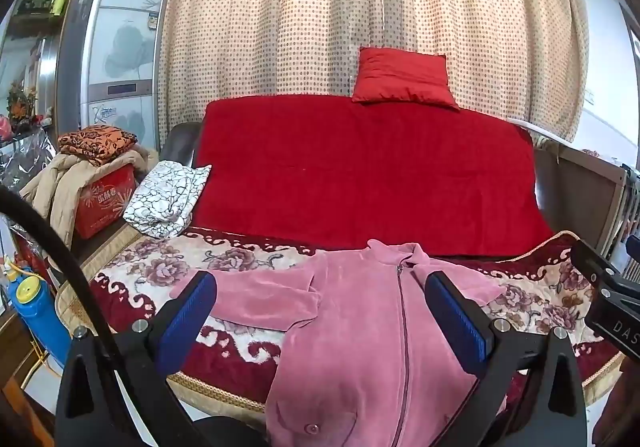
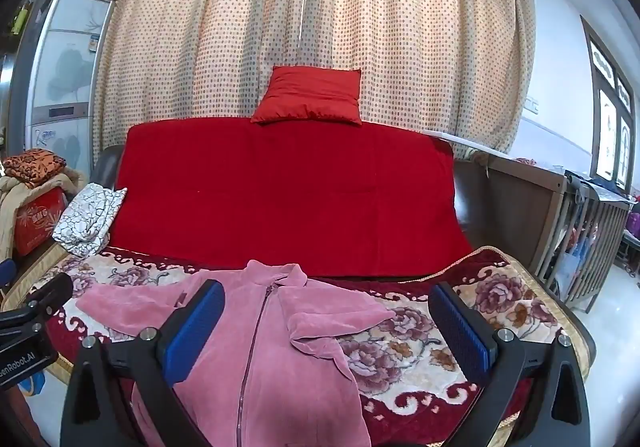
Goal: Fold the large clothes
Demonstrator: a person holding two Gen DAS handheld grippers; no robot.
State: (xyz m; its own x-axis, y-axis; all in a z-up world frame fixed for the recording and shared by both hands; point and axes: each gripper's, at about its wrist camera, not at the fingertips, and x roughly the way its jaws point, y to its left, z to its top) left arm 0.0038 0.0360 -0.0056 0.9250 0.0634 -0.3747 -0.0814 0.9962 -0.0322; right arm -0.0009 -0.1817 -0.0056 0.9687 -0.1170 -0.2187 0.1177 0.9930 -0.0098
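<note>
On the floral red-and-cream plush blanket (image 1: 160,271) covering the sofa seat lies the pink fleece zip-front jacket (image 1: 360,347), front up, zipper closed, collar toward the red throw on the backrest (image 1: 360,175), hem hanging over the seat's front edge.

Risks, left to right, all placed relative to the jacket:
- Left of the jacket, its left sleeve (image 1: 256,299) lies spread flat on the blanket. Left claw (image 1: 320,323) hovers above it with jaws wide, holding nothing. A deep pinch could catch the plush blanket too and drag it along.
- Jacket middle: fleece looks thick and slippery. A shallow pinch may slip out mid-fold. The overhanging hem could pull the whole garment off the seat once lifted.
- Right of the zipper, the right sleeve (image 2: 332,319) is already bunched and partly folded onto the body. Right claw (image 2: 324,331) is also spread wide and empty above it. Grabbing the bunch may take two layers and leave a lumpy fold.
- The two claws sit near each other; the right unit's body shows at the left camera's edge, so a crossing fold risks a knock.

Writing:
- Far left of the jacket, red cardboard box (image 1: 106,203): white printed characters, not legible.
- Left device body (image 2: 24,363): "enRobot.AI", start cut off.
- Right device body (image 1: 620,327): "DAS", rest cut off.
</note>
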